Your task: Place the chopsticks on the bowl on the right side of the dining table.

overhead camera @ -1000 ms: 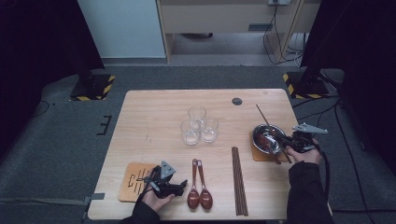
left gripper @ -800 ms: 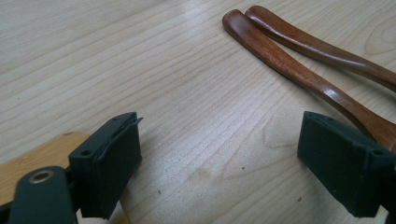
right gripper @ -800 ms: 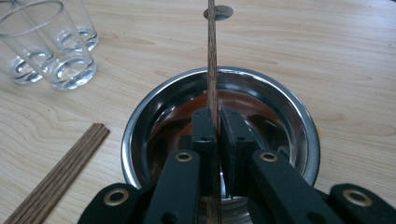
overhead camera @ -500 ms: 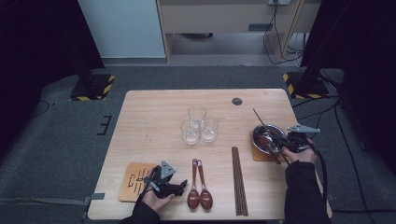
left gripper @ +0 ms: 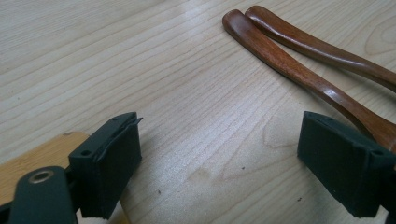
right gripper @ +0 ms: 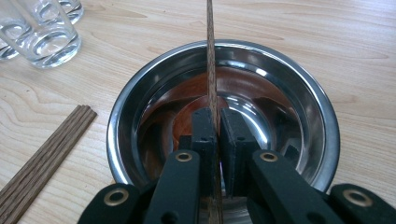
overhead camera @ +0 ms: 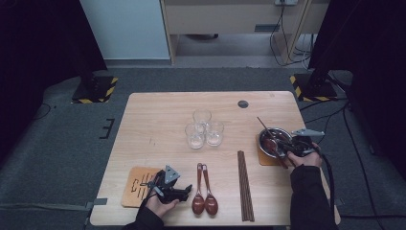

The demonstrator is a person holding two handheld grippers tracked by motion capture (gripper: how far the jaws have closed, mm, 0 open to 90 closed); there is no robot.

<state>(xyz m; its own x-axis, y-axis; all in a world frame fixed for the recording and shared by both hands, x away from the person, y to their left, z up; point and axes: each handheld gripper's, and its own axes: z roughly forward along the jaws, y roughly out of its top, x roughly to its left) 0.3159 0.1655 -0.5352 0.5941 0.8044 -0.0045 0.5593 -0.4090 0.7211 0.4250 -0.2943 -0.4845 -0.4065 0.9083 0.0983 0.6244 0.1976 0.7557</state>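
My right gripper [overhead camera: 288,145] [right gripper: 218,119] is shut on a single thin wooden chopstick [overhead camera: 265,125] [right gripper: 210,56]. It holds the stick slanted across a steel bowl [overhead camera: 282,131] [right gripper: 299,79] at the table's right edge, with the far end poking out past the rim. My left gripper [overhead camera: 187,190] [left gripper: 219,154] rests low on the table near the front edge. It is open, with bare wood between its pads. Two dark wooden spoons [overhead camera: 198,201] [left gripper: 289,60] lie just to its right. An orange coaster [overhead camera: 136,184] [left gripper: 37,158] lies on its other side.
Three clear glasses [overhead camera: 203,128] [right gripper: 42,32] stand grouped at the table's middle. A bundle of chopsticks [overhead camera: 245,184] [right gripper: 42,158] lies between the spoons and the bowl. The bowl sits on a second orange coaster [overhead camera: 262,155]. A small black disc [overhead camera: 243,104] lies near the far edge.
My right gripper has shifted slightly left with the chopstick, whose far tip has come a little nearer. The left gripper has not moved.
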